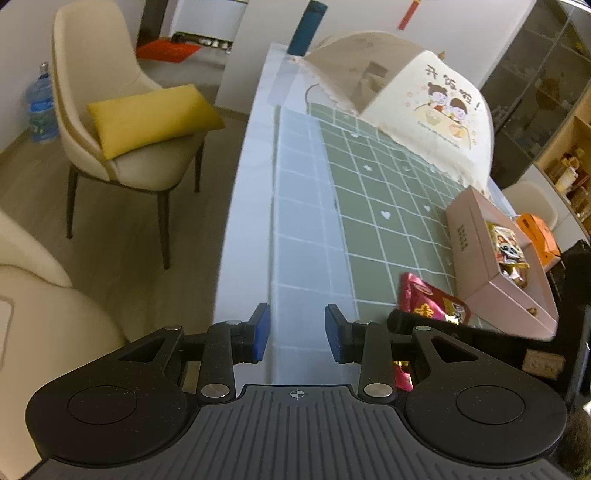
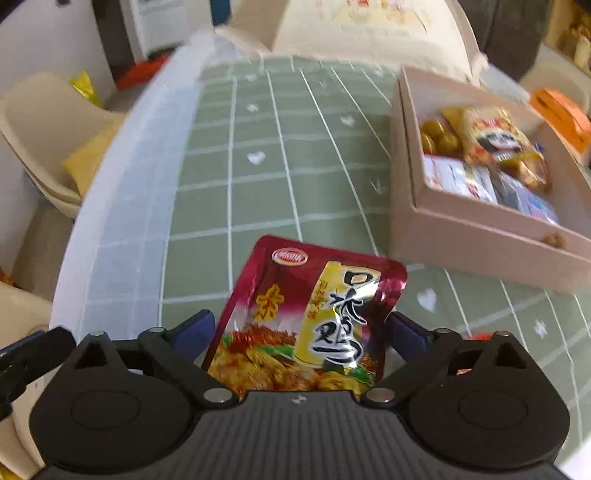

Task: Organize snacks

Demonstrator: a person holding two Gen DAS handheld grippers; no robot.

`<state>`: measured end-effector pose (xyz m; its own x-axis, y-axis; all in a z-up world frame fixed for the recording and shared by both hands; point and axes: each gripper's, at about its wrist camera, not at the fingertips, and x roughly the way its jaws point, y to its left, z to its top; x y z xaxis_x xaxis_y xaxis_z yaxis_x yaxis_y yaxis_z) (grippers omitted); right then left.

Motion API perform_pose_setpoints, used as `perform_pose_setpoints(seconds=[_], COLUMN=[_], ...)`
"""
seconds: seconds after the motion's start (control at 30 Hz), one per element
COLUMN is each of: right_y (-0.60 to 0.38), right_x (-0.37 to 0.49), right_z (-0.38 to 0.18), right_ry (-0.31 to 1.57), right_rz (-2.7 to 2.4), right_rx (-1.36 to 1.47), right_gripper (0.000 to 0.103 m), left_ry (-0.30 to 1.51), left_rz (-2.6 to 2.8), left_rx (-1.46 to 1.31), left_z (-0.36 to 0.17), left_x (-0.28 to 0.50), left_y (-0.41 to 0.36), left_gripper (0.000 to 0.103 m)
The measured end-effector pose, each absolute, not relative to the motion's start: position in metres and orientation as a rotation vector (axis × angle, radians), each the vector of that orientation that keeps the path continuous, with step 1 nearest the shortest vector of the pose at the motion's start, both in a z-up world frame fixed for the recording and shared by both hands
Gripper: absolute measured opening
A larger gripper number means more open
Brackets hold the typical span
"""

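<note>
Here you are working over a bench [image 1: 255, 206] that is wearing a green checked cloth [image 1: 380, 206] dotted with small white hearts, its pale bare edge curving along the side nearest a cream chair [image 1: 110, 122] that is carrying a yellow cushion [image 1: 151, 118]. Your left gripper [image 1: 297, 332] is hovering above that bare edge, its blue fingers [image 1: 260, 332] standing a modest way apart with nothing between them. Your right gripper [image 2: 299, 332] is holding its fingers spread wide on either side of a red snack packet [image 2: 310, 317]; the packet is sitting between them, though whether the pads are pressing on it you cannot tell. To the right, a pink box [image 2: 476, 232] is lying open on the cloth, already holding several wrapped snacks [image 2: 491, 147]. Behind it a cream cartoon-printed food cover [image 1: 436, 110] is resting on the cloth, a blue bottle [image 1: 306, 26] is standing at the far end, and a water jug [image 1: 40, 103] is sitting on the wooden floor beyond the chair.
</note>
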<state>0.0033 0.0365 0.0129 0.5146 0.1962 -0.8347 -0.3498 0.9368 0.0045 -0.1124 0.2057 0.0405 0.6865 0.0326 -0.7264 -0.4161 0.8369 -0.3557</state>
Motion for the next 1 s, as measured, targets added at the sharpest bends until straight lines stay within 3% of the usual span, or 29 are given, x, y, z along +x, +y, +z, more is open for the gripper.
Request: perform_pose_setpoints(seconds=[0.1,0.23,0.3,0.63,0.7,0.8,0.9,1.0], right_y=[0.033,0.001,-0.016,-0.064,-0.077,-0.086,-0.077,-0.070], right_x=[-0.002,-0.024,-0.031,-0.040,-0.038,-0.035,-0.029,-0.024], right_z=[0.013,0.027,0.036,0.063,0.078,0.095,0.087,0.072], right_ry=[0.971,0.996,1.013,0.876,0.864,0.864,0.914,0.955], right_rz=[0.420,0.611,0.661,0.653,0.674,0.753,0.783,0.763], right_rx=[-0.218,-0.224,-0.201,-0.115,-0.049,0.045,0.074,0.036], right_gripper=[0.091,0.048,0.037,0.020,0.018,0.001,0.003,0.011], left_ry=[0.781,0.809,0.836,0.971,0.996,0.977,0.969,0.959], left_rz=[0.258,0.187,0.143,-0.028,-0.082,-0.154,-0.179,-0.181], left_rx=[-0.522,-0.479,-0.454,-0.422,-0.412,-0.406,-0.397,-0.384], left_z=[0.044,0.046,0.044,0.037,0.028,0.021,0.019,0.017], left_x=[-0.110,-0.095,-0.084,-0.069,-0.069,-0.069,-0.067,-0.068], left_y=[0.205,0.188,0.175,0.136,0.126,0.115,0.110,0.108], left_gripper=[0.037,0.037,0.037,0.036,0.028,0.027,0.027,0.025])
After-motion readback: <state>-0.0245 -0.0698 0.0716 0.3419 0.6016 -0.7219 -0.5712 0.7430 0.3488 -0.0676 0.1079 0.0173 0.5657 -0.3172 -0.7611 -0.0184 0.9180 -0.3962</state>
